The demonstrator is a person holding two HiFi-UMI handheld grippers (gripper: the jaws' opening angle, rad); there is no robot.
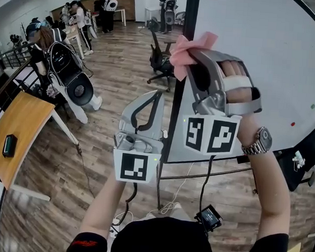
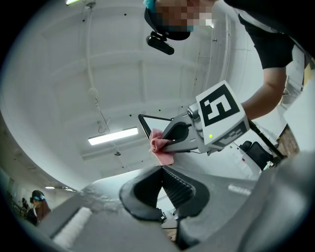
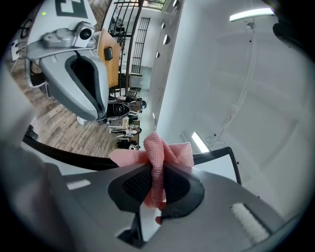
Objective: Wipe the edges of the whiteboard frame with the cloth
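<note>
Pink cloth [image 3: 170, 150] clamped tight in right claw [image 3: 156, 181].

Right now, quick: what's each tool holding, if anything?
Left tool: closed, empty.
Right tool: closed on the cloth.

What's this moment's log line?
right gripper: shut on cloth | left gripper: shut, empty | cloth: beside whiteboard frame, contact unclear

An open-plan office workspace.
A freestanding whiteboard [image 1: 259, 60] fills 1 to 3 o'clock. A black office chair [image 1: 161, 61] stands on the wood-plank floor [image 1: 123, 77] at 12, a wooden table [image 1: 18, 124] sits at 9, and people [image 1: 60, 62] gather at 10 to 11.
</note>
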